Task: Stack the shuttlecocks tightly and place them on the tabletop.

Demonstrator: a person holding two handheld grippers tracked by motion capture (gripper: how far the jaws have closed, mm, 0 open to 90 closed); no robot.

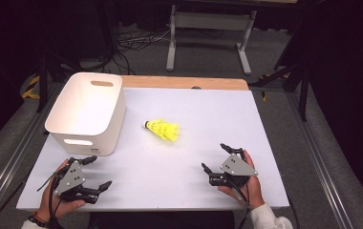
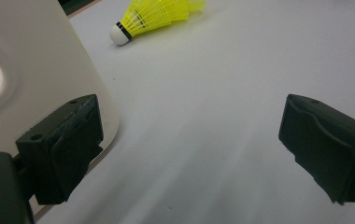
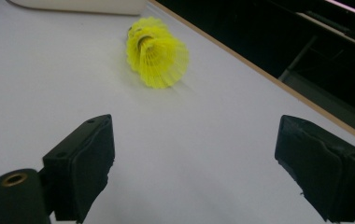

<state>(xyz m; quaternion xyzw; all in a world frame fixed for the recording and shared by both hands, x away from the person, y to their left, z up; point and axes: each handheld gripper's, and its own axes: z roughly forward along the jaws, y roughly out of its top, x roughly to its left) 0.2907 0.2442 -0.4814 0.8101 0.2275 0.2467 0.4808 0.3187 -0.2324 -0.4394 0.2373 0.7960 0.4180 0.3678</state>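
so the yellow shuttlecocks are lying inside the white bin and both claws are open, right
Not quite. The yellow shuttlecocks lie on the table beside the white bin, not inside it, as the high view shows. Left claw and right claw are open.

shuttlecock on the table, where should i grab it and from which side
Probably across the yellow skirt, just behind the white cork tip. The shuttlecock lies on its side on the table, tip toward the white bin, flared end toward the right hand-held gripper. That one, open and facing the flared end, could come from above with one jaw each side of the skirt. Squeeze lightly; the skirt looks thin.
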